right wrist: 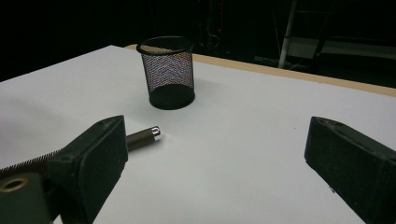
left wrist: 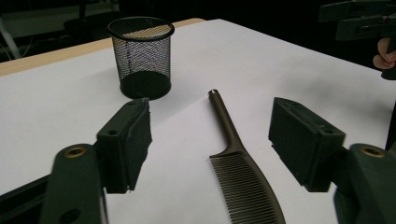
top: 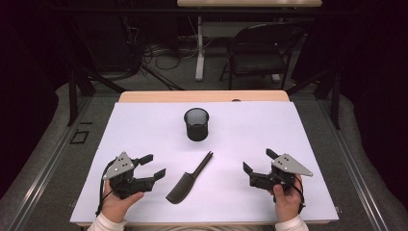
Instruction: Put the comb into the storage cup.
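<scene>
Comb point(top: 185, 183) flat on the white table point(top: 144, 130) between both grippers, left gripper point(top: 153, 166) jaws parted, nothing between them, comb just beside them, right gripper point(top: 259, 161) jaws wide, empty, mesh cup point(top: 196, 124) upright beyond.

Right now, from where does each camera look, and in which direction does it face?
High view: above the person's table edge, facing forward and down; both hands, left gripper and right gripper show.
Left gripper view: rides that gripper, looks between its open jaws at the comb; the other gripper shows far off.
Right gripper view: rides that gripper, looks across the table; its own jaws show.
All share the mesh cup and comb.
</scene>
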Available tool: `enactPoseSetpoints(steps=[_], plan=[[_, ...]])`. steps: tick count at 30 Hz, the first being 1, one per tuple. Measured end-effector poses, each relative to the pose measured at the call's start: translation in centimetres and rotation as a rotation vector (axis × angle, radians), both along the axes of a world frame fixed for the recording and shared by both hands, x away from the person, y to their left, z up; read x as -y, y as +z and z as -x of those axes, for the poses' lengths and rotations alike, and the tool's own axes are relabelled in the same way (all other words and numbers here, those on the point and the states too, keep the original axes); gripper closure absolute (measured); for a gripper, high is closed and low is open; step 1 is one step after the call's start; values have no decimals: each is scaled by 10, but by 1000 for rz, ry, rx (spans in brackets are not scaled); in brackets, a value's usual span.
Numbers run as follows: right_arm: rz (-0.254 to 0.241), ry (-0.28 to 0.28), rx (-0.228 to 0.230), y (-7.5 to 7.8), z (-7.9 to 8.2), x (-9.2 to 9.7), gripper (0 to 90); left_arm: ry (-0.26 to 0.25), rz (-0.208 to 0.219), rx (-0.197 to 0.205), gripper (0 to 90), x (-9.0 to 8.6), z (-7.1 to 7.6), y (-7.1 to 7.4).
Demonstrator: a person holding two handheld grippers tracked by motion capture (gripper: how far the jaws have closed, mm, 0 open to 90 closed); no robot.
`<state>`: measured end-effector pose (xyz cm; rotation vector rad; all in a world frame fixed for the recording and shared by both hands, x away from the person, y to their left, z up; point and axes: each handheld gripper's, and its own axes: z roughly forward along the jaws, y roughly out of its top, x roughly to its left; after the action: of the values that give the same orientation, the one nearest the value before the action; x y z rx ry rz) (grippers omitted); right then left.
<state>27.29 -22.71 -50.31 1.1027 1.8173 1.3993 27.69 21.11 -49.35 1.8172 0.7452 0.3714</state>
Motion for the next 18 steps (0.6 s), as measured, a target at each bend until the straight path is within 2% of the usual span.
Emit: enactPoseSetpoints(steps=[5, 9, 13, 18], plan=[[-1, -2, 4, 0, 0, 0, 58, 0, 7, 6, 366, -1, 0, 6], [3, -5, -2, 0, 0, -1, 59, 62, 32, 15, 410, 0, -1, 10], [8, -10, -2, -1, 0, 0, 58, 106, -9, 3, 468, 0, -6, 14], [4, -10, 0, -2, -1, 0, 59, 103, -4, -34, 524, 1, -13, 18]])
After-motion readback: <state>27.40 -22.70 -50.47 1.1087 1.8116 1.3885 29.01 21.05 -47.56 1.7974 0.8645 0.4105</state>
